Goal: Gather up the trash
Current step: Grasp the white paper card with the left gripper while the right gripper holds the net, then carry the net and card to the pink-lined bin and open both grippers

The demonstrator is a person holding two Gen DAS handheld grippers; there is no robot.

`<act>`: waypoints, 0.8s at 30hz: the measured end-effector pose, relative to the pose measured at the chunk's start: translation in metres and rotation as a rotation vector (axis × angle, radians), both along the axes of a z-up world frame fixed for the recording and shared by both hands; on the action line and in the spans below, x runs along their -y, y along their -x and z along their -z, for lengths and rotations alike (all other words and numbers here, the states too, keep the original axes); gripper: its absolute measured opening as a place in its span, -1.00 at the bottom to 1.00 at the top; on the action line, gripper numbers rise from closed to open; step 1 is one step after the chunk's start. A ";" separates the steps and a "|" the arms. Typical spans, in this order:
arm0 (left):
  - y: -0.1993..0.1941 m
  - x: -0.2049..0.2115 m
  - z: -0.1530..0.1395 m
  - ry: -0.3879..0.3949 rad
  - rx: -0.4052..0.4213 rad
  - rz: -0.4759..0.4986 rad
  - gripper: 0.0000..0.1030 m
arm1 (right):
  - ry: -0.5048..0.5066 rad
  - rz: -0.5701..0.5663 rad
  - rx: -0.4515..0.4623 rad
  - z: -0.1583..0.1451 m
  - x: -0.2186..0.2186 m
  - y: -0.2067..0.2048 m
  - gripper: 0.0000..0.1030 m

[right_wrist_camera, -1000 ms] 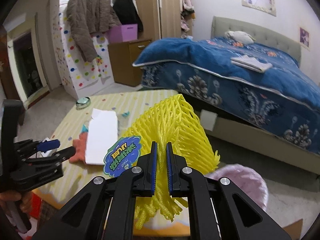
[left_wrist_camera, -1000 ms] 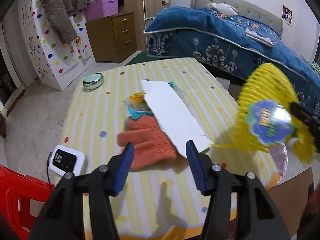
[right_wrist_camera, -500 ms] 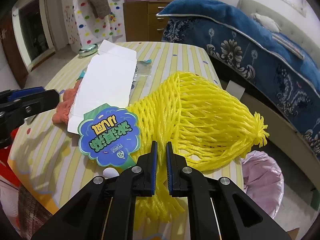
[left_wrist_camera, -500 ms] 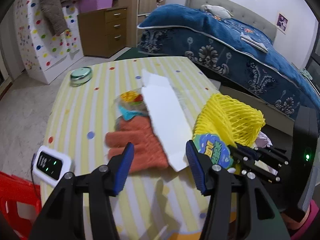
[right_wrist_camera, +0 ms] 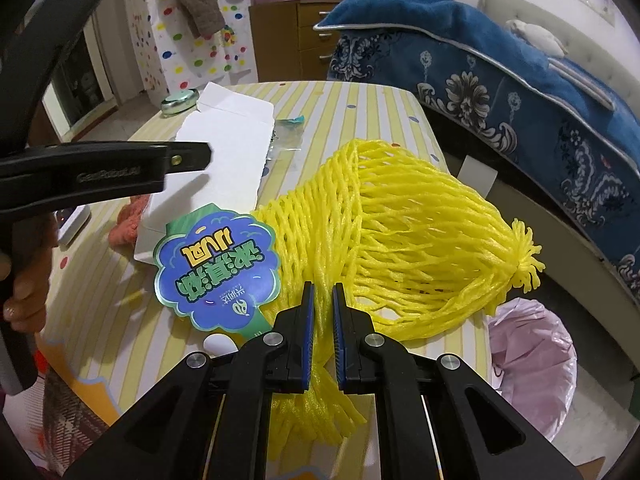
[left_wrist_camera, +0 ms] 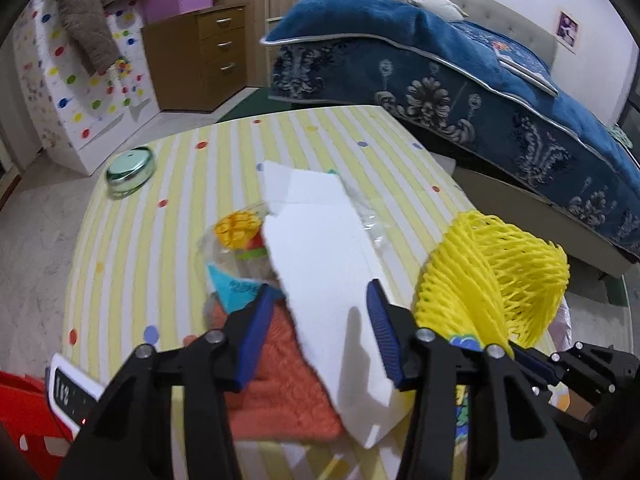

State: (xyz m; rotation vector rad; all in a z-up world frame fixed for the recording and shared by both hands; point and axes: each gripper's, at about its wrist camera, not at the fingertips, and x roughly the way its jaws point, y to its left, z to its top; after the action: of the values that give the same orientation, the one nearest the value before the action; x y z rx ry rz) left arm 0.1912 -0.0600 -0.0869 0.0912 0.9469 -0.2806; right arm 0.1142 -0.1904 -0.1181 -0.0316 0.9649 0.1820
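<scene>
the yellow-striped table (right_wrist_camera: 360,104) carries a flattened white cardboard box (left_wrist_camera: 320,264), light but stiff, best pinched at its near edge. the yellow foam fruit net (right_wrist_camera: 400,232), soft and springy, lies at the table's edge above the pink-lined bin (right_wrist_camera: 532,344). the right gripper (right_wrist_camera: 322,320) clamps its bunched strands, angled down; the left gripper (left_wrist_camera: 316,328), jaws just narrowing, straddles the box without pressing.

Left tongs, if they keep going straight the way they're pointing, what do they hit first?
Most likely the flattened white carton, which already lies between the left tongs' open jaws, on top of the orange cloth. Depth is hard to judge.
</scene>
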 end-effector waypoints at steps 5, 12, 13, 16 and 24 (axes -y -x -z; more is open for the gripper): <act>0.013 0.011 -0.013 0.057 0.048 0.073 -0.70 | -0.019 0.000 -0.005 0.000 0.004 -0.001 -0.84; 0.034 0.022 -0.033 0.085 0.103 0.105 -1.00 | -0.053 0.026 0.024 -0.011 0.015 0.005 -0.84; 0.036 0.022 -0.035 0.080 0.114 0.103 -1.00 | -0.056 0.037 0.036 -0.016 0.018 0.008 -0.84; 0.043 0.021 -0.047 0.081 0.138 0.095 -1.00 | -0.057 0.072 0.084 -0.037 0.031 0.021 -0.84; 0.071 0.036 -0.068 0.131 0.153 0.133 -1.00 | -0.045 0.166 0.163 -0.086 0.071 0.063 -0.84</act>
State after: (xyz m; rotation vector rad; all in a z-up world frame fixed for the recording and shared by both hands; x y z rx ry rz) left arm 0.1200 -0.0956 -0.0192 0.0550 0.7696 -0.4517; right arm 0.0514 -0.2617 -0.0322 0.0740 0.7961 0.0469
